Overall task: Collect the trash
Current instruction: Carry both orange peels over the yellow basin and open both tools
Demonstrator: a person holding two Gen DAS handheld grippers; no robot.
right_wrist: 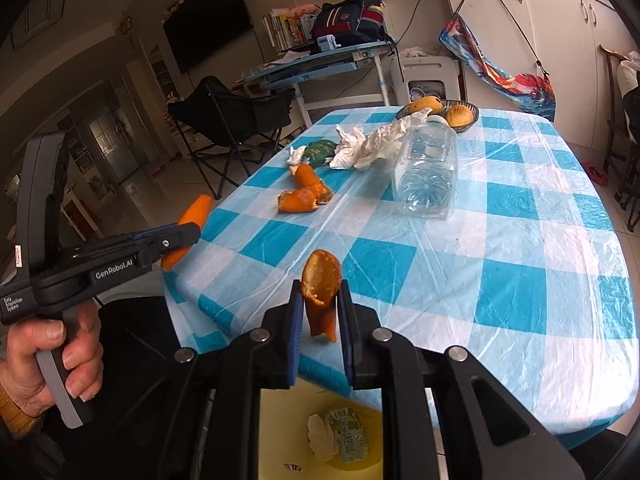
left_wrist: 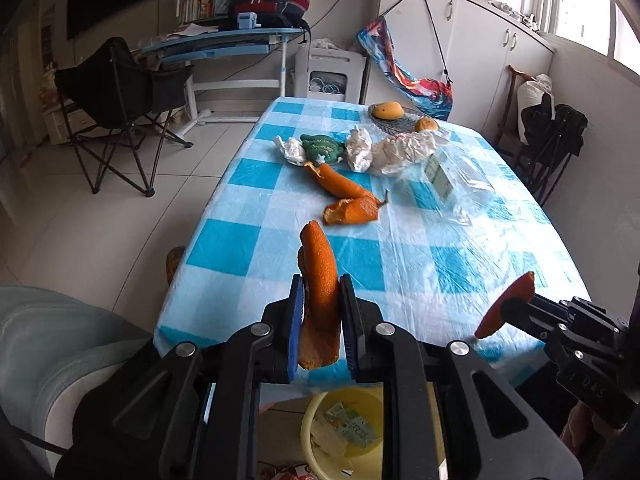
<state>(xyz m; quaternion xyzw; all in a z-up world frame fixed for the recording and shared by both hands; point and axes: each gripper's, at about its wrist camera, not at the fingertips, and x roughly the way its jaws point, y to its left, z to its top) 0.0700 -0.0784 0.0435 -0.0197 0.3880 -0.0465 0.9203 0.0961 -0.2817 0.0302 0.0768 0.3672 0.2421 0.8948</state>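
Both fisheye views look forward along their own fingers from just off the near end of the bench (left_wrist: 400,264), facing down its length toward the far wall. The left wrist view sits to the left and catches the right gripper (left_wrist: 505,307) at its lower right edge. The right wrist view sits to the right, angled leftward, with the left gripper (right_wrist: 185,232) at its left side. Both share the checked bench (right_wrist: 500,240), the yellow bin (left_wrist: 316,420) close below (right_wrist: 280,420), and the desk (left_wrist: 224,42) beyond (right_wrist: 316,60).
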